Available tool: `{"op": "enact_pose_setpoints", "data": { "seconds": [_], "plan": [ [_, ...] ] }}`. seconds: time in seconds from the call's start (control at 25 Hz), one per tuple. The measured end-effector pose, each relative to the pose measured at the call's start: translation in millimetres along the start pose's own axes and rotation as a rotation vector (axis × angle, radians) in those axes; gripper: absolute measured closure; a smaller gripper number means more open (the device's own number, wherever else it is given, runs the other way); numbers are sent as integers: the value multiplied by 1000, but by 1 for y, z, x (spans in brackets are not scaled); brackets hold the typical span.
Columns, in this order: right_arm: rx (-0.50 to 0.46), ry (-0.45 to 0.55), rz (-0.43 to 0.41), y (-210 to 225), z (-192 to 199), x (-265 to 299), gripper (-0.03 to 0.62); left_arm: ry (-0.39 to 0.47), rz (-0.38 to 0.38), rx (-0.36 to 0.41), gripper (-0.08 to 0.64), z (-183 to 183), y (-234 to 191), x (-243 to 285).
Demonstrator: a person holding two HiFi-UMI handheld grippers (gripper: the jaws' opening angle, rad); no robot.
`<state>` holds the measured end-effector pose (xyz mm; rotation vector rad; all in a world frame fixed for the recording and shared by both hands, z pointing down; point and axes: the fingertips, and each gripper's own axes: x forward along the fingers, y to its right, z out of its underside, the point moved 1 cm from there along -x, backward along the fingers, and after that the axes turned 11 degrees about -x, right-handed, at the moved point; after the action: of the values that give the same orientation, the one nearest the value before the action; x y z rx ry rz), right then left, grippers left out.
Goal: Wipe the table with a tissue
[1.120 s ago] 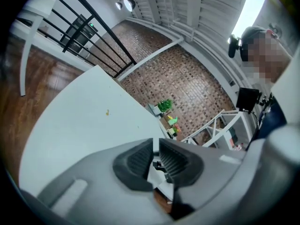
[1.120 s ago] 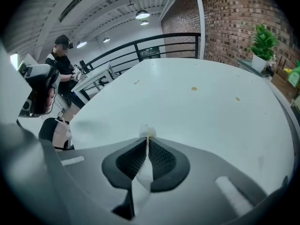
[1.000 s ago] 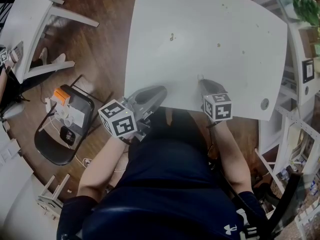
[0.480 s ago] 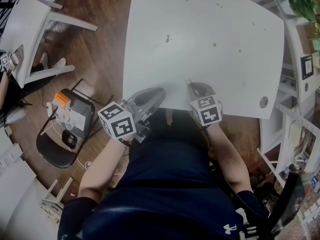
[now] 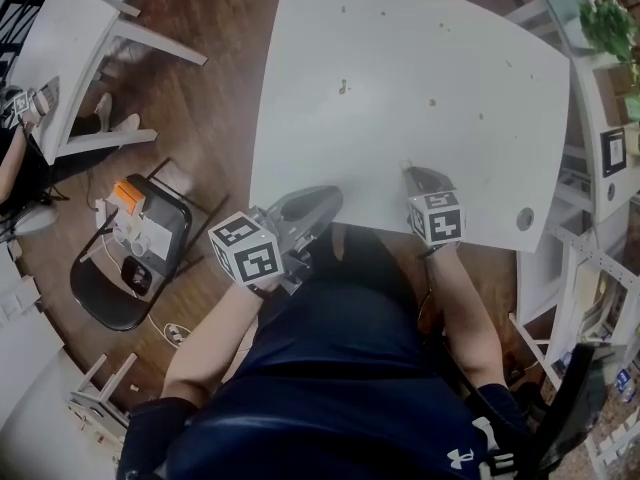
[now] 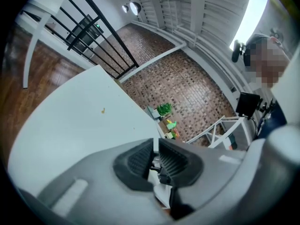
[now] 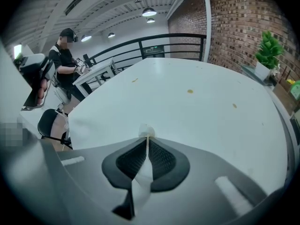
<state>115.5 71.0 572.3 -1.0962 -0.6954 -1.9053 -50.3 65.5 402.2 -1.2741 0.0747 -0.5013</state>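
Right tongs [image 7: 147, 143] clamp a tissue [image 7: 146, 130] over the table [image 7: 201, 116]; left tongs [image 6: 156, 149] nearly closed.

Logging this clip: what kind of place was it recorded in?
Probably a loft-style office or lab workspace, not a home: a brick wall, a black railing along an upper level, a pendant lamp under an open ceiling, and a plain white table.

This looks like an open-plan office or lab loft, though the wide-angle views leave that uncertain. A brick wall [image 7: 243, 22], a black railing [image 7: 154, 37] and pendant lamps [image 7: 149, 12] sit under an exposed white ceiling [image 7: 93, 3]. A white table [image 5: 420, 98] stands on a wood floor [image 5: 200, 118], with a potted plant [image 7: 268, 48] on shelving and a person [image 7: 63, 64] at another desk [image 7: 96, 74].
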Motion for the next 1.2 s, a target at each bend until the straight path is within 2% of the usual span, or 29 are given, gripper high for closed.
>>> {"op": "enact_pose_setpoints", "data": {
  "seconds": [0.12,0.32,0.56,0.68,0.8,0.92,1.08,1.2],
  "plan": [
    [-22,-7,8,-7,-10,3,572,20,-8,-12,528,-6,-7,-11],
    [-30,-3,-32,-36,-26,17,572,28,-14,-19,528,-22,-17,-28],
    [-104,-22,-49,-69,-37,28,572,13,-3,2,528,-37,-26,-41],
    [-65,13,-59,-72,-43,22,572,-13,0,20,528,-43,-24,-42],
    [6,60,-21,-56,-47,3,572,-36,22,51,528,-45,-21,-37],
    [75,97,39,-21,-42,-22,572,-57,42,72,528,-43,-12,-20],
    [146,132,109,36,-19,-55,572,-80,61,99,528,-32,11,15],
    [184,157,132,80,0,-74,572,-82,46,111,529,-20,24,46]
  ]
}}
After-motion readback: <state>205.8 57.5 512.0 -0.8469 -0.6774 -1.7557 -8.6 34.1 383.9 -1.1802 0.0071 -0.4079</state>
